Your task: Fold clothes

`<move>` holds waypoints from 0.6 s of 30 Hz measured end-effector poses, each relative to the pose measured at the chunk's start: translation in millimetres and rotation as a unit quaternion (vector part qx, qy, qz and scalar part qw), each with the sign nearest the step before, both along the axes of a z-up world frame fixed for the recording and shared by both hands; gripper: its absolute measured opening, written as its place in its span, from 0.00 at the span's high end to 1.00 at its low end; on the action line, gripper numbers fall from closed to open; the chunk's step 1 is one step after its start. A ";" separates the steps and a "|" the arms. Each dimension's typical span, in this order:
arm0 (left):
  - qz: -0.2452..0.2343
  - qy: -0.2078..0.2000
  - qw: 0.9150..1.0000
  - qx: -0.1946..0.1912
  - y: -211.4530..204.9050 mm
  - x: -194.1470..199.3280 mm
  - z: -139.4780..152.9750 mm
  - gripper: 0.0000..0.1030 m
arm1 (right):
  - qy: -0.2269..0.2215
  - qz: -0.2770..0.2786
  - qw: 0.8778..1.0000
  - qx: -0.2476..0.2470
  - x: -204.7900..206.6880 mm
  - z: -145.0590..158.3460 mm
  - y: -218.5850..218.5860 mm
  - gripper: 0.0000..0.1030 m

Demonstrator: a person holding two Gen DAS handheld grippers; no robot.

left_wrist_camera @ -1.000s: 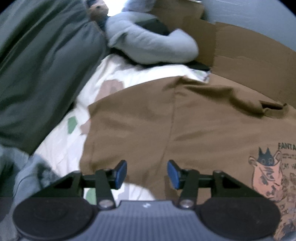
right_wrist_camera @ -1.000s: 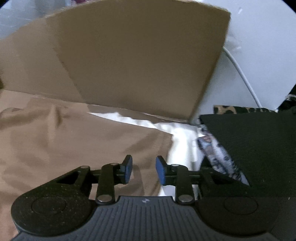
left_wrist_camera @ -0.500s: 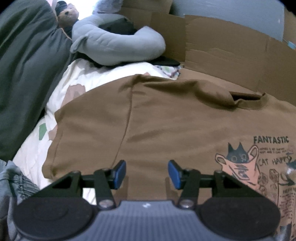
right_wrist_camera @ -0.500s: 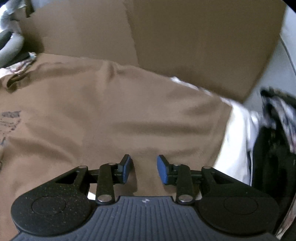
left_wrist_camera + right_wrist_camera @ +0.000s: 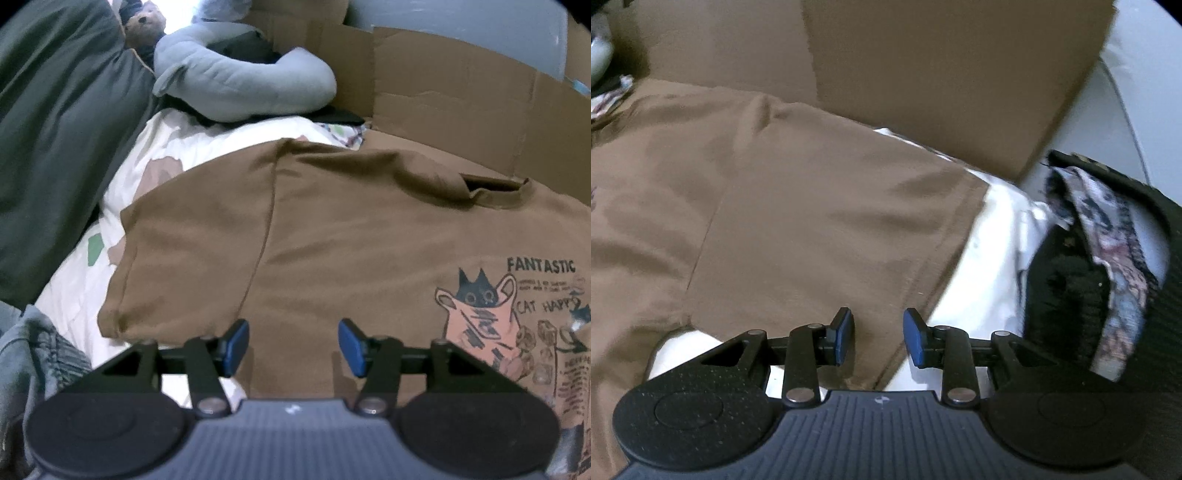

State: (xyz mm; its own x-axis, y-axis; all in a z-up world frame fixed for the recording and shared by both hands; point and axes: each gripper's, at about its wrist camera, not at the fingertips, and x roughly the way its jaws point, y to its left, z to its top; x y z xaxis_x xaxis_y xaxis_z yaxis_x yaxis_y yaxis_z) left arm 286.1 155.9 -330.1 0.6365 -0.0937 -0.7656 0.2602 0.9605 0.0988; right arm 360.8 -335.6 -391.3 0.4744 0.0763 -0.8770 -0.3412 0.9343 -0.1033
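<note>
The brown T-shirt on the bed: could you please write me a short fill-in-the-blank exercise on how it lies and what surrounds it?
1. The word printed above the cat on the T-shirt is ____.
2. The sheet under the T-shirt is mostly ____ in colour.
3. Behind the T-shirt stands a wall of ____.
4. Between the pads of the right gripper, nothing is gripped, so it is ____.

Missing words: FANTASTIC; white; cardboard; open
</note>
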 end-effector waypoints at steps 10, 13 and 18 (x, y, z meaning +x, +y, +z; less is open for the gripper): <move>-0.041 -0.024 0.999 0.028 -11.2 29.5 20.9 0.45 | -0.047 0.038 0.997 0.047 11.3 38.5 16.4 0.63; -0.052 -0.035 0.997 0.035 -18.6 42.6 29.2 0.45 | -0.055 0.048 0.995 0.069 18.3 45.5 27.0 0.63; -0.060 -0.057 0.996 0.030 -27.5 64.5 39.3 0.45 | -0.077 0.092 0.990 0.069 34.2 51.6 62.4 0.63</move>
State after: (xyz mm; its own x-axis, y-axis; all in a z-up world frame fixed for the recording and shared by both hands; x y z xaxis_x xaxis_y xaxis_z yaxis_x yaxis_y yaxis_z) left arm 350.6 128.3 -290.8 0.7060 -0.1305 -0.6961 0.3563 0.9149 0.1899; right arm 395.0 -273.2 -339.7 0.5687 0.2876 -0.7706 -0.4967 0.8669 -0.0430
